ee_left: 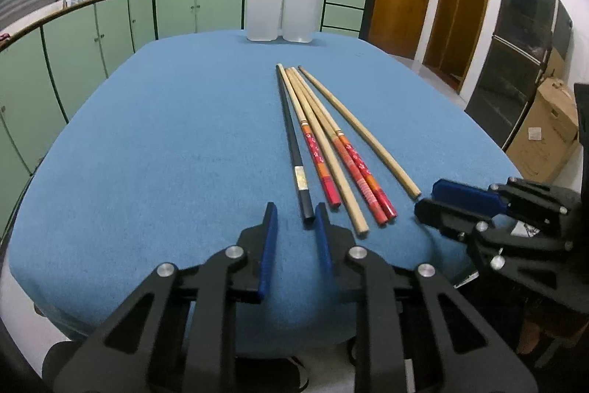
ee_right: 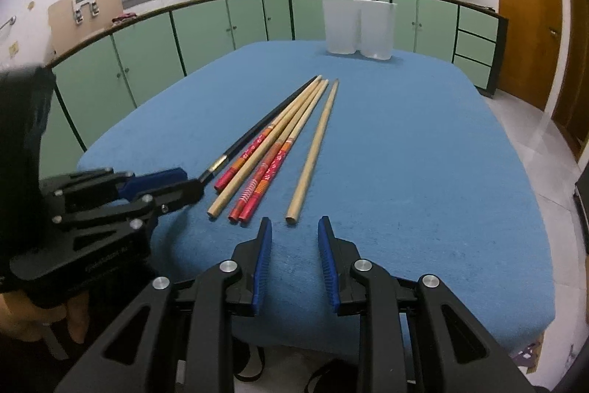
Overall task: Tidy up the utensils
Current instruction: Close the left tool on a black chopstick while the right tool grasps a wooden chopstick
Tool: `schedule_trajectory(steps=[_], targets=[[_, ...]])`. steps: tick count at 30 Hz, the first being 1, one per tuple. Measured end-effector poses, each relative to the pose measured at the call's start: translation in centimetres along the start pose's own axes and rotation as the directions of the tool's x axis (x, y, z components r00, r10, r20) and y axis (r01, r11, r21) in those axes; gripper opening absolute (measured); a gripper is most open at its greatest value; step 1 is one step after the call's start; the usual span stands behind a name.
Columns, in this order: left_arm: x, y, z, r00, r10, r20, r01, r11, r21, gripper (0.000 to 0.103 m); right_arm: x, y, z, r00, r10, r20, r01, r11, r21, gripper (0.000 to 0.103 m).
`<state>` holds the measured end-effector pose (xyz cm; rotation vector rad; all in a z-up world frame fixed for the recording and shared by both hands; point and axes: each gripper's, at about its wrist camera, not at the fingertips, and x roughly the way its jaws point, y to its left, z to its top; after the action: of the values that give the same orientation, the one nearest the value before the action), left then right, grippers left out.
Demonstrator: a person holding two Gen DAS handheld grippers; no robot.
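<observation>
1. Blue cloth covers the worktop [ee_left: 165,142], and six chopsticks lie on it in a loose fan: one black chopstick [ee_left: 292,142], three red-patterned chopsticks [ee_left: 316,150] and two plain wooden chopsticks [ee_left: 359,131].
2. At the far edge stands a white two-compartment holder [ee_left: 281,13], well apart from the sticks. At least one red stick already stands in its left compartment, and a dark rod rises behind it; whether that rod sits in the holder I cannot tell.
3. Judging from this, the sorting has barely begun: six sticks are still on the cloth and none is gripped.
4. Each stick's long axis runs from the near edge toward the holder. Thick butt ends face the grippers, thin tips point away, and the tips converge while the butts spread.
5. The left gripper [ee_left: 292,214] sits low over the cloth, its jaws spread a little apart with the black stick's butt end just inside the right jaw, not pinched.
6. The right gripper [ee_right: 294,227] hovers just short of the butt of the outermost plain wooden stick [ee_right: 313,146], its jaws spread apart and empty.
</observation>
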<state>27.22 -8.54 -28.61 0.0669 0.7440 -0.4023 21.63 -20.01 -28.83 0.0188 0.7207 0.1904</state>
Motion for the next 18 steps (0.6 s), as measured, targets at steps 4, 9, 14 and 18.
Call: schedule_trajectory(steps=[4,9,14,18], targets=[[0.4,0.3,0.4,1.0,-0.019,0.003,0.019,1.0,-0.007,0.021,0.5,-0.4,0.1,1.0,-0.012,0.008,0.011,1.0,0.004,0.022],[0.7,0.7,0.5,1.0,-0.03,0.003,0.03,0.999,-0.015,0.007,0.8,-1.1,0.1,1.0,-0.022,0.021,0.022,1.0,0.014,0.008],[0.4,0.9,0.6,0.999,-0.036,0.006,0.036,0.999,-0.034,0.007,0.4,-1.5,0.4,0.999,-0.02,0.028,0.019,0.999,0.038,0.007],[-0.8,1.4,1.1,0.999,-0.036,0.022,0.037,0.998,-0.048,0.006,-1.4,-1.9,1.1,0.998,-0.014,0.06,0.01,0.997,0.072,0.007]])
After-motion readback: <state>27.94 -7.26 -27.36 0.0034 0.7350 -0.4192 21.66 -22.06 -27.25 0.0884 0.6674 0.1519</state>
